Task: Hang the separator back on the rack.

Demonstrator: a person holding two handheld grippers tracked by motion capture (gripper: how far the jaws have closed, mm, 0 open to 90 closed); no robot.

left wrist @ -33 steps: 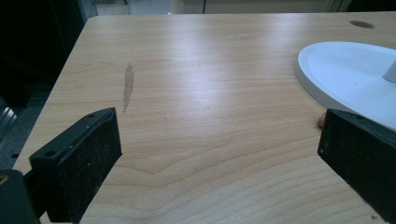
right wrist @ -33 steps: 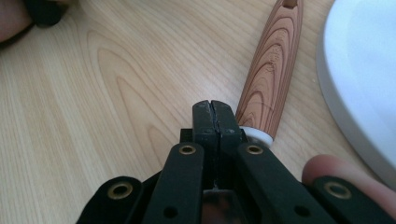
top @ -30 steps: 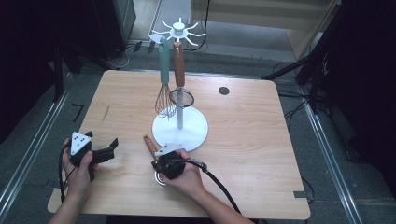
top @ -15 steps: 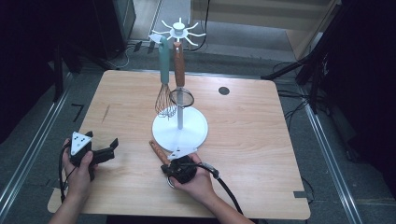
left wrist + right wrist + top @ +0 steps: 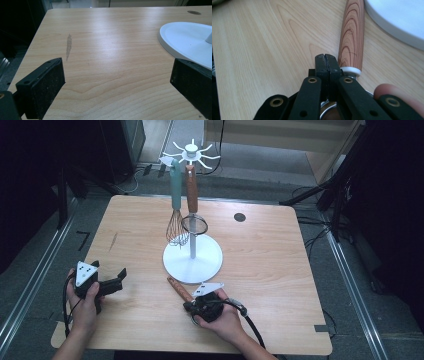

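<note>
One wooden table [image 5: 280, 270] carries a white stand [image 5: 192, 257], my landmark. From its top hang a teal-handled whisk [image 5: 175, 205] and a brown-handled strainer [image 5: 192, 202]. Just in front of its base lies a wooden-handled utensil [image 5: 352, 37]. My right gripper [image 5: 325, 62] is beside that handle, jaws pressed together with nothing visible between them. Left of the base, my left gripper [image 5: 107, 284] has jaws wide apart.

Table [image 5: 280, 260] evenly lit from overhead, surroundings dark; soft glare on wood; near jaws blurred.
</note>
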